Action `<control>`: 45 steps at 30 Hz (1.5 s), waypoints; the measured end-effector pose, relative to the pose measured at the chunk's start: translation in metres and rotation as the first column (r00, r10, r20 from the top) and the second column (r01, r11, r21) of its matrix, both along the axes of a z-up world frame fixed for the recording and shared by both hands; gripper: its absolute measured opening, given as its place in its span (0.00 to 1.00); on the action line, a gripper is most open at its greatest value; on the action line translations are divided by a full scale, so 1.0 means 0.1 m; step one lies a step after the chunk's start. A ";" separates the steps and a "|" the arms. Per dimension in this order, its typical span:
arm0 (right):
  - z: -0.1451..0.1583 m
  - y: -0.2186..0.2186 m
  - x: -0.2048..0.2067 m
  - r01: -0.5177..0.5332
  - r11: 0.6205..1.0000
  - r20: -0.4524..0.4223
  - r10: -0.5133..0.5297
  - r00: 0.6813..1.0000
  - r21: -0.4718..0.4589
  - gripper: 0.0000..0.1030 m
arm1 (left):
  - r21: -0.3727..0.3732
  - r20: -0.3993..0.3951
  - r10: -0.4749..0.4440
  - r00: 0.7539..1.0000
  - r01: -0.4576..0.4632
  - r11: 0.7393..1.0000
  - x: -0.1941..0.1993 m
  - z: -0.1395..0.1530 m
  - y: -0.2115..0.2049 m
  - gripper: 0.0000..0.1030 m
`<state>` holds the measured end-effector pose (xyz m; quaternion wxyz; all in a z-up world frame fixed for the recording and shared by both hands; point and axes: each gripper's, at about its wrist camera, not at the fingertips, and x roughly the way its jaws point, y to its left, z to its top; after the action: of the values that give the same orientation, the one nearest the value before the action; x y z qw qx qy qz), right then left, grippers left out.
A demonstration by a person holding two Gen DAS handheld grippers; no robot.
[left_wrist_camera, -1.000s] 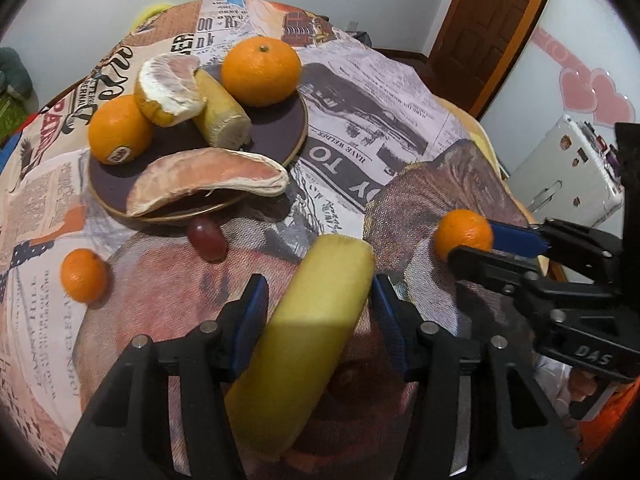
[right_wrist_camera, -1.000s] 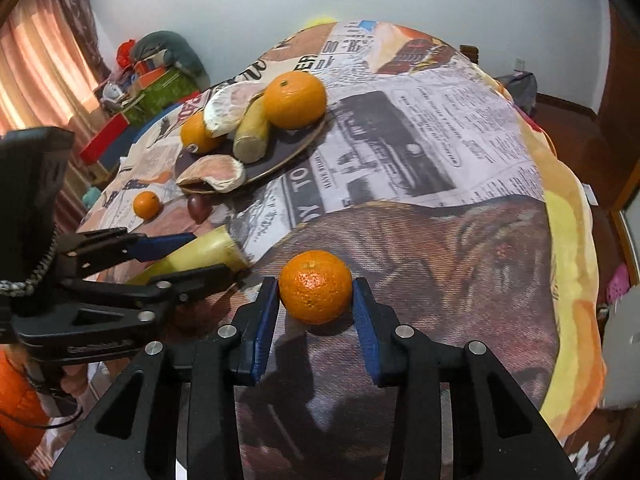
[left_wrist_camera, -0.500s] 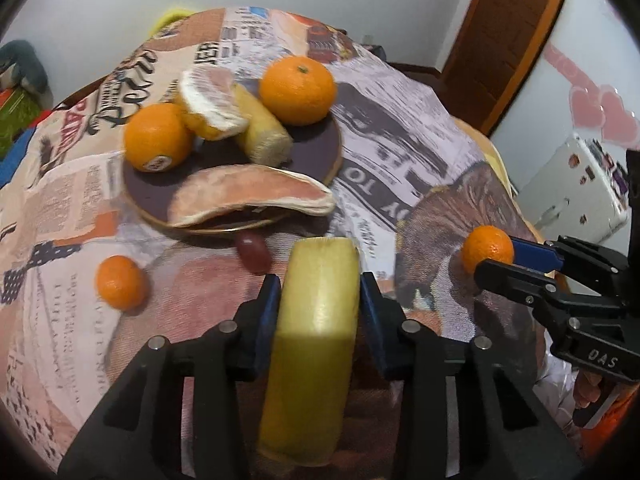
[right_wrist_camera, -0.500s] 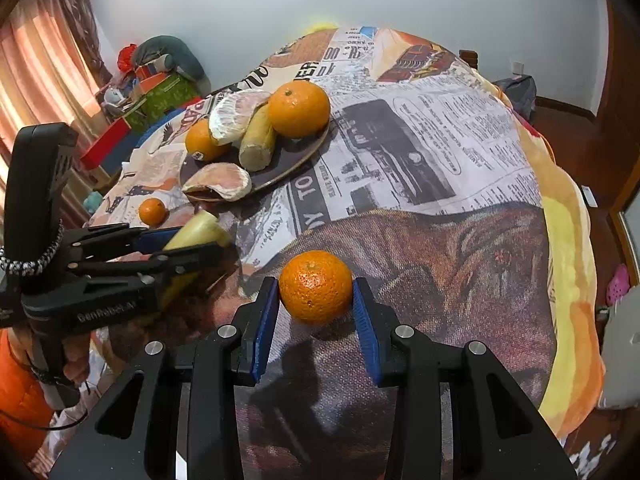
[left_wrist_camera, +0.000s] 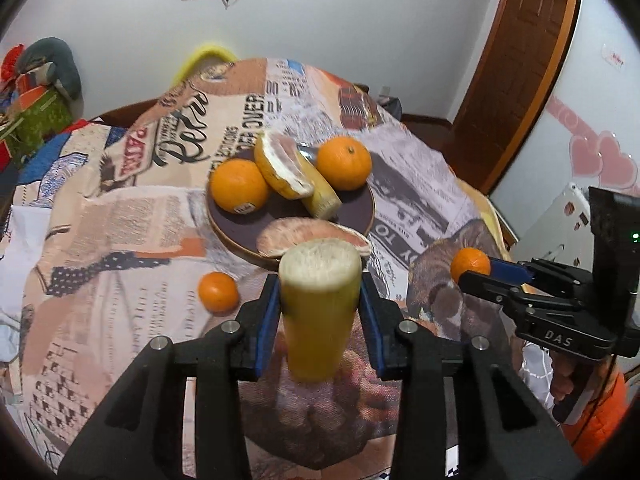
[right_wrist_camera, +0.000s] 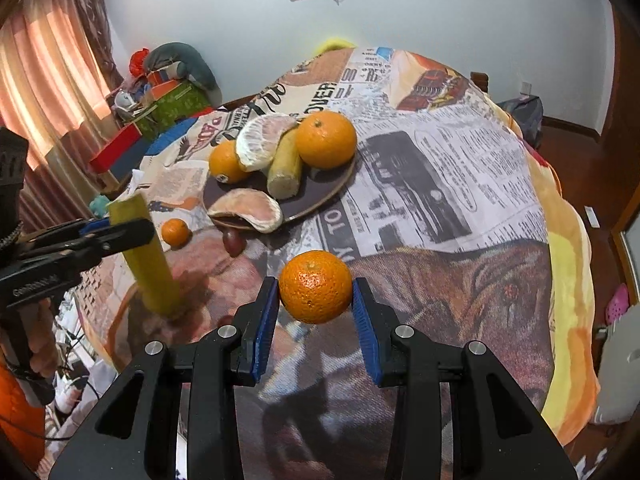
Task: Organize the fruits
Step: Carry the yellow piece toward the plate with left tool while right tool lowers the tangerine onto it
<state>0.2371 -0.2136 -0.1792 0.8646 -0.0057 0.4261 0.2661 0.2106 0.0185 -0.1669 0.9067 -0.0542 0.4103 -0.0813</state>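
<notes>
Left tongs clamp a yellow sugarcane piece, pale fibrous cut end up, lifted clear of the table. Right tongs pinch a small pitted mandarin between blue pads. Only the right view shows a dark grape beyond the tongs, beside the fruit plate.

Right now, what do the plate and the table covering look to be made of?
Plate: dark brown with a paler rim, matte, probably wood or ceramic; the look leaves it open. Table covering: soft printed fabric, seemingly fleece, given its fuzzy newspaper print and draping edges.
</notes>
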 end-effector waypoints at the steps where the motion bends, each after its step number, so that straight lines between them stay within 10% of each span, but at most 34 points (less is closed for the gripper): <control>1: 0.01 0.01 0.00 -0.001 1.000 0.003 0.001 1.000 0.001 0.33 | -0.002 0.007 0.003 1.000 -0.003 1.000 -0.01 0.03 0.02 0.36; 20: 0.17 0.28 0.30 -0.016 1.000 0.064 0.015 0.998 0.019 0.33 | -0.017 0.099 0.057 0.993 -0.056 0.998 0.43 0.36 0.28 0.36; 45: -0.21 0.60 0.92 -0.056 0.998 0.008 0.056 0.998 -0.026 0.33 | 0.057 0.031 0.053 0.998 -0.055 0.997 1.31 -0.02 0.36 0.36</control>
<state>0.3294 -0.1533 -0.1998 0.8585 -0.0299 0.4255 0.2849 0.3419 0.0549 -0.1688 0.9158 -0.0378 0.3973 -0.0455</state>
